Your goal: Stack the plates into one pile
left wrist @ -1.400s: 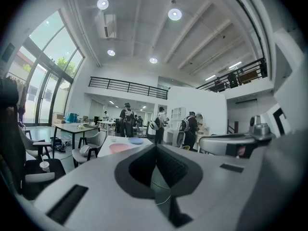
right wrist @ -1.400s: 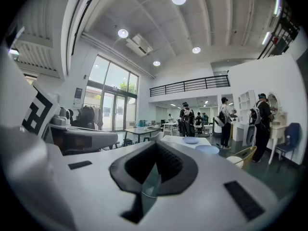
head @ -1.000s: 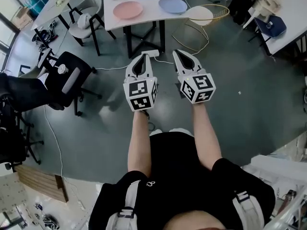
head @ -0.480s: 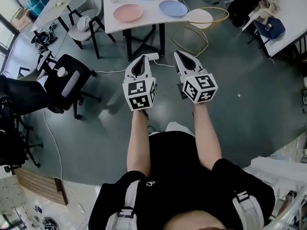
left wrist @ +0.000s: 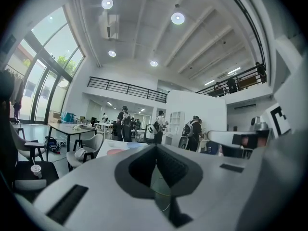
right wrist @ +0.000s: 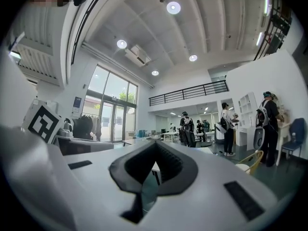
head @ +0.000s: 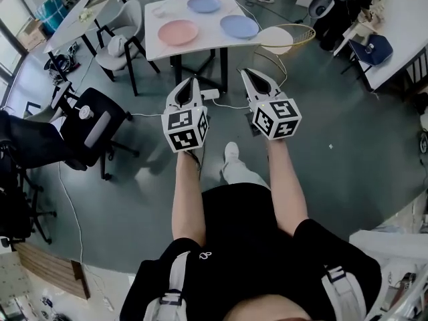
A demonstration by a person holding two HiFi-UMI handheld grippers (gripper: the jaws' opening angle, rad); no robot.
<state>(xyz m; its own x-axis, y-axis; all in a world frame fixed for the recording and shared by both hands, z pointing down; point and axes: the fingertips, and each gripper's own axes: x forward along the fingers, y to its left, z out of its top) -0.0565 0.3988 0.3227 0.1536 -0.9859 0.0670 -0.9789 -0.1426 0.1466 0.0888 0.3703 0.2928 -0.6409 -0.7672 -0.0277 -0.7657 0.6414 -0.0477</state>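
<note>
A white table [head: 160, 41] stands ahead of me with three plates lying apart on it: a pink plate [head: 178, 32] at the left, a blue plate [head: 204, 4] at the back and another blue plate [head: 239, 26] at the right. My left gripper [head: 188, 84] and right gripper [head: 249, 76] are held side by side above the floor, short of the table, both shut with nothing between their jaws. In the left gripper view the pink plate [left wrist: 116, 152] and the table show low and far off. The right gripper view shows the room beyond, no plate that I can make out.
A round white stool with a yellow wire frame [head: 279, 29] stands right of the table. A grey chair [head: 124, 29] and a black office chair [head: 93, 116] are at the left. A white cable [head: 144, 97] runs across the floor. People stand in the background [left wrist: 124, 124].
The person has stepped forward, one foot now showing between the arms. Both grippers have come closer to the table and stay shut. The plates have not moved.
</note>
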